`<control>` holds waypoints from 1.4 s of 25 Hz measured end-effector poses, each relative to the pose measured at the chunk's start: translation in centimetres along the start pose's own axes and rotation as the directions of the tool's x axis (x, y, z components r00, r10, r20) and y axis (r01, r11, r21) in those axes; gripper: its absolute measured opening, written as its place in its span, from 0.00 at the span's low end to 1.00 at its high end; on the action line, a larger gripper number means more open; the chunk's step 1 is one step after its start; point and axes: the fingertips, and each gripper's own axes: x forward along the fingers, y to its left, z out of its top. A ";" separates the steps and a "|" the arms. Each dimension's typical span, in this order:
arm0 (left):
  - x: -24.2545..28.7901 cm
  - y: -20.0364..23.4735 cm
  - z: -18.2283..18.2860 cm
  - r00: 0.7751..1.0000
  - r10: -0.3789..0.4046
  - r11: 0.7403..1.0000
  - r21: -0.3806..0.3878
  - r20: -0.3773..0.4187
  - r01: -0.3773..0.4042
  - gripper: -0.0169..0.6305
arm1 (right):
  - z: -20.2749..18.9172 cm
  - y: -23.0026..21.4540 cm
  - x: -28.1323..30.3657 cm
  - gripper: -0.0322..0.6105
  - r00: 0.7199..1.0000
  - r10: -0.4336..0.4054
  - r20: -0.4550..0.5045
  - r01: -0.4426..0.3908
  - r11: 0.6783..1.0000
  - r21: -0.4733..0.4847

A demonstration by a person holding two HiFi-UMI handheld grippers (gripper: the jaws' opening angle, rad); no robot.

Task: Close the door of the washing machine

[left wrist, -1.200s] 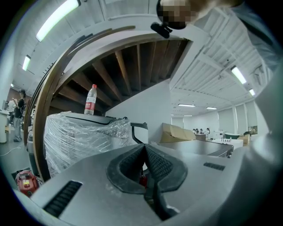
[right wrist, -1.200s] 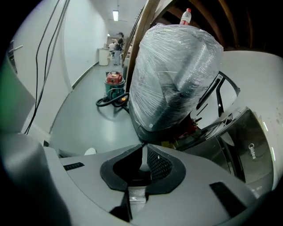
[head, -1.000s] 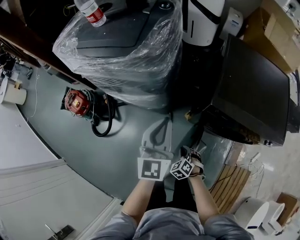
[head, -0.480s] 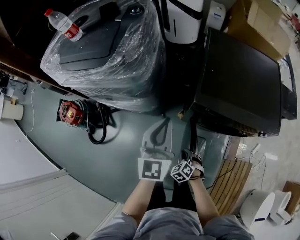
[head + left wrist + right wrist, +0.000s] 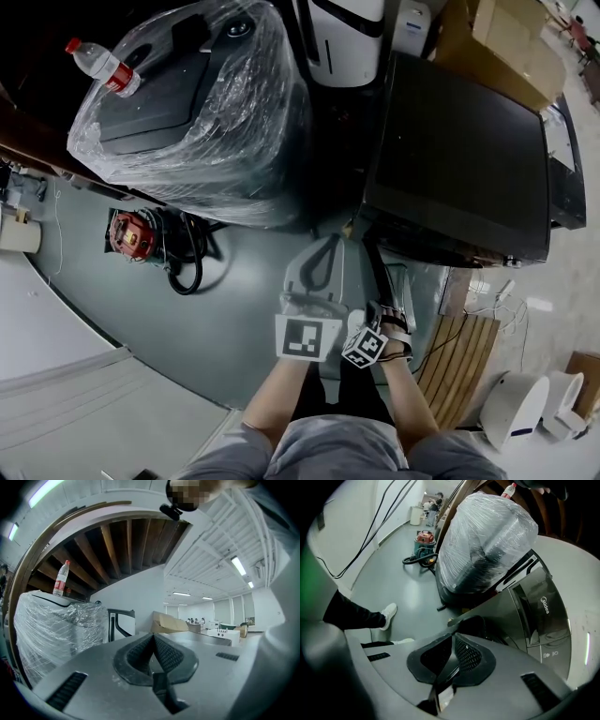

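Note:
The dark washing machine (image 5: 459, 150) stands at the right of the head view; its grey front panel (image 5: 539, 620) fills the right of the right gripper view. Its door (image 5: 401, 289) hangs open toward me, with a dark drum opening (image 5: 476, 625) just past my right jaws. My left gripper (image 5: 328, 246) is held in front of me, left of the door, shut and holding nothing; its view looks out across the room. My right gripper (image 5: 453, 635) is also shut and holding nothing, close to the machine's front. Its marker cube (image 5: 365, 347) sits beside the left one.
A plastic-wrapped machine (image 5: 197, 112) with a water bottle (image 5: 97, 64) on top stands left of the washer. A red vacuum with a black hose (image 5: 131, 236) lies on the grey floor. A wooden pallet (image 5: 457, 361) is at the lower right. A person's shoe (image 5: 387, 613) shows at the left.
The head view has shifted: the washing machine and wrapped machine now sit further left and fuller in frame. Both grippers keep their places in front of me, still shut.

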 end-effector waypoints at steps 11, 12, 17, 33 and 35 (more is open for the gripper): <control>2.3 -3.3 -0.4 0.999 -0.037 0.999 0.008 -0.003 0.037 0.02 | -5.7 -4.6 -0.1 0.06 0.992 -0.091 -0.082 0.102 0.985 0.142; 2.5 -3.5 -0.4 0.999 -0.040 0.999 0.010 -0.002 0.040 0.02 | -6.2 -5.0 0.0 0.06 0.992 -0.092 -0.088 0.105 0.982 0.159; 3.5 -4.3 -0.7 0.999 -0.047 0.999 0.008 -0.006 0.047 0.02 | -8.7 -6.4 0.7 0.06 0.987 -0.107 -0.123 0.132 0.967 0.218; 5.9 -4.7 -1.5 0.999 -0.028 1.000 0.003 -0.029 0.028 0.02 | -12.6 -13.9 3.9 0.05 0.968 -0.200 -0.149 0.229 0.950 0.213; 6.0 -4.3 -1.6 0.999 -0.019 1.000 0.002 -0.030 0.019 0.02 | -12.7 -15.2 4.5 0.05 0.965 -0.214 -0.153 0.243 0.947 0.212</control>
